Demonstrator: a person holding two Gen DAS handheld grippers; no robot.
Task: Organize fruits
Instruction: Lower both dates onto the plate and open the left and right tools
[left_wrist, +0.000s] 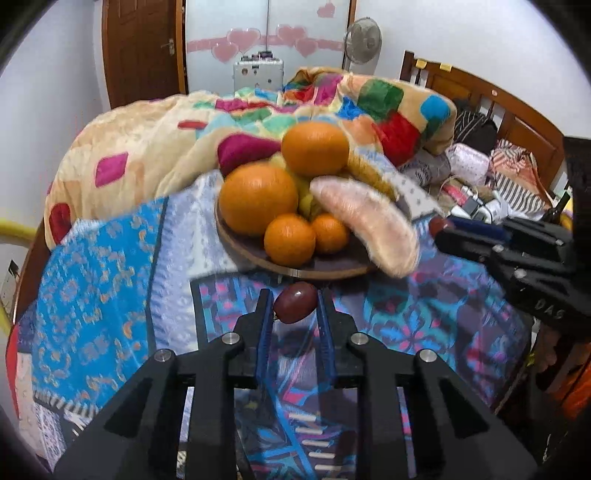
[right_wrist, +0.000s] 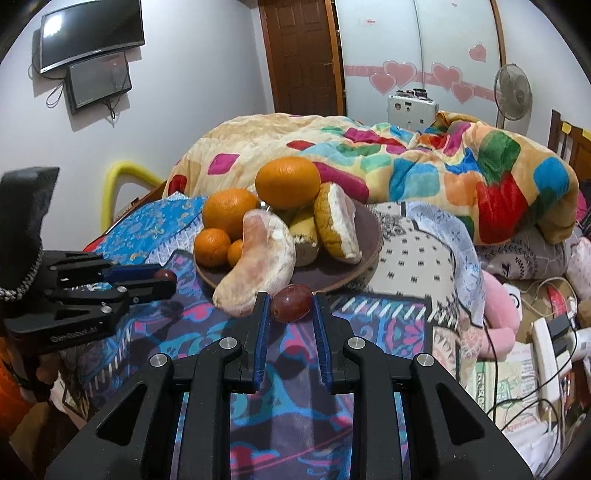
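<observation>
A round wooden plate (left_wrist: 258, 258) on the patterned bedspread holds several oranges (left_wrist: 258, 197), a peeled pomelo segment (left_wrist: 369, 225) and bananas. The plate also shows in the right wrist view (right_wrist: 365, 266), with the oranges (right_wrist: 229, 212) and pomelo pieces (right_wrist: 266, 254). My left gripper (left_wrist: 295, 306) is shut on a dark red grape (left_wrist: 295, 302) just in front of the plate. My right gripper (right_wrist: 290, 304) is shut on another red grape (right_wrist: 291, 298) at the plate's near rim. Each gripper shows in the other's view, the right one (left_wrist: 443, 229) and the left one (right_wrist: 166, 278), both holding a grape.
A bright patchwork blanket (left_wrist: 221, 122) is heaped behind the plate. Clothes, a power strip and cables (right_wrist: 546, 343) lie to the right. A wooden headboard (left_wrist: 498, 103), a fan (left_wrist: 364, 38) and a door (left_wrist: 144, 48) stand behind. Two screens (right_wrist: 92, 40) hang on the wall.
</observation>
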